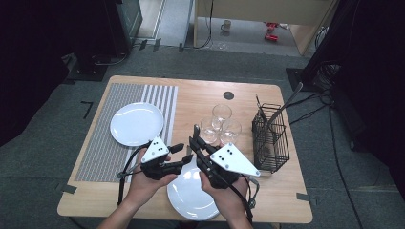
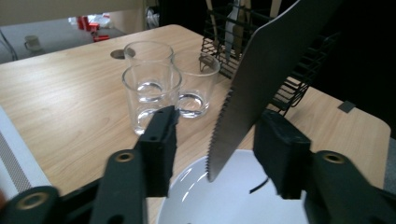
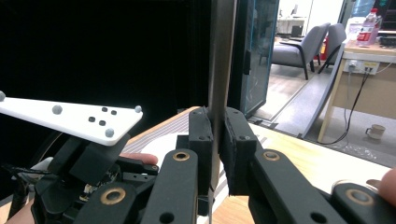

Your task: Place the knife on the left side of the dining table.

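A serrated table knife [image 3: 220, 56] stands upright, and my right gripper [image 3: 218, 126] is shut on it. In the left gripper view the knife's blade [image 2: 261, 79] slants down between the jaws of my left gripper [image 2: 215, 135], which is open, touching neither jaw. The blade's tip hangs just over a white plate [image 2: 233, 200]. In the high view both grippers meet above that plate [image 1: 191, 195] near the table's front edge, the left gripper [image 1: 177, 156] pointing right and the right gripper [image 1: 195, 143] pointing away and left.
Three empty glasses [image 1: 220, 125] stand clustered just beyond the grippers. A black wire cutlery basket [image 1: 271, 138] with a utensil in it stands at the right. A second white plate [image 1: 137, 123] rests on a striped grey placemat [image 1: 102, 143] at the left.
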Action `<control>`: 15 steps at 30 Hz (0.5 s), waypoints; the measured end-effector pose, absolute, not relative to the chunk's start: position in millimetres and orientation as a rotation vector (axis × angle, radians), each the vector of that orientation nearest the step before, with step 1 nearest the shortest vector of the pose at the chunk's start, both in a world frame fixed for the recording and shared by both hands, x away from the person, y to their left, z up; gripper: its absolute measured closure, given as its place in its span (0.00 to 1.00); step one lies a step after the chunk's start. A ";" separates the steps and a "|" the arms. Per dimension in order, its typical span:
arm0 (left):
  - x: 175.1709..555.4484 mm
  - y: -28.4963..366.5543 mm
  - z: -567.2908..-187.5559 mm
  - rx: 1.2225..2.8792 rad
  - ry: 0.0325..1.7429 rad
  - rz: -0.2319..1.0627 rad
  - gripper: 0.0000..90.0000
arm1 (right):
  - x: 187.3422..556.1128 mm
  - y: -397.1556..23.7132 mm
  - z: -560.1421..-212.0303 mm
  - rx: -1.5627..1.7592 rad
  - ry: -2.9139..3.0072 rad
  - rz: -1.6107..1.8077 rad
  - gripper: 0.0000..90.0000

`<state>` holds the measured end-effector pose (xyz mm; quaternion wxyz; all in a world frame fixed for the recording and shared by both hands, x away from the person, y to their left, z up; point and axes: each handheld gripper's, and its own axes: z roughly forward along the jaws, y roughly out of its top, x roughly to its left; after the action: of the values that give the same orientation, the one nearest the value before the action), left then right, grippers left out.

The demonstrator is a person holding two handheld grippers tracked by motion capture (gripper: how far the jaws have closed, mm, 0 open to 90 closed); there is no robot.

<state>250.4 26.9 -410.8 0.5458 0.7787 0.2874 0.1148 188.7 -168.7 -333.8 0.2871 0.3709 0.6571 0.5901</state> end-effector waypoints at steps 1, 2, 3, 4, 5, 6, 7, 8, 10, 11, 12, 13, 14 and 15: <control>250.2 27.3 -410.2 1.842 0.667 0.261 0.62 | 188.8 -168.5 -333.9 0.988 1.758 1.581 0.93; 250.3 27.6 -409.7 1.842 0.657 0.253 0.65 | 188.9 -167.6 -334.2 0.982 1.764 1.584 0.93; 250.6 27.7 -409.3 1.839 0.657 0.251 0.65 | 188.9 -167.6 -334.2 0.982 1.764 1.584 0.93; 251.2 28.0 -408.8 1.834 0.660 0.250 0.67 | 189.0 -166.5 -334.6 0.977 1.768 1.581 0.93; 251.2 28.0 -408.8 1.834 0.660 0.250 0.68 | 189.0 -166.5 -334.6 0.977 1.768 1.581 0.93; 251.4 28.5 -408.7 1.832 0.657 0.247 0.68 | 188.8 -166.0 -334.8 0.981 1.770 1.583 0.93; 251.3 29.1 -408.5 1.830 0.652 0.247 0.69 | 188.9 -165.7 -335.2 0.980 1.769 1.584 0.93; 251.1 29.6 -408.4 1.827 0.646 0.250 0.71 | 189.0 -165.6 -335.5 0.980 1.769 1.588 0.93; 248.7 29.7 -408.1 1.831 0.634 0.283 0.75 | 189.1 -165.5 -337.0 0.982 1.767 1.594 0.93; 248.7 29.7 -408.1 1.831 0.634 0.283 0.75 | 189.1 -165.5 -337.0 0.982 1.767 1.594 0.93; 247.7 29.4 -408.2 1.831 0.628 0.291 0.76 | 188.8 -165.1 -337.7 0.982 1.766 1.597 0.93; 247.1 29.1 -408.3 1.837 0.621 0.291 0.76 | 188.8 -165.1 -337.7 0.982 1.766 1.597 0.93; 246.4 28.5 -408.5 1.841 0.616 0.292 0.76 | 188.6 -164.8 -338.0 0.981 1.765 1.597 0.93; 245.5 27.8 -408.6 1.847 0.613 0.300 0.77 | 188.7 -164.3 -338.4 0.977 1.766 1.596 0.93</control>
<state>245.5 27.8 -408.6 0.5534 0.7813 0.2592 0.1271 188.7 -164.3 -338.4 0.2803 0.3646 0.6588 0.5954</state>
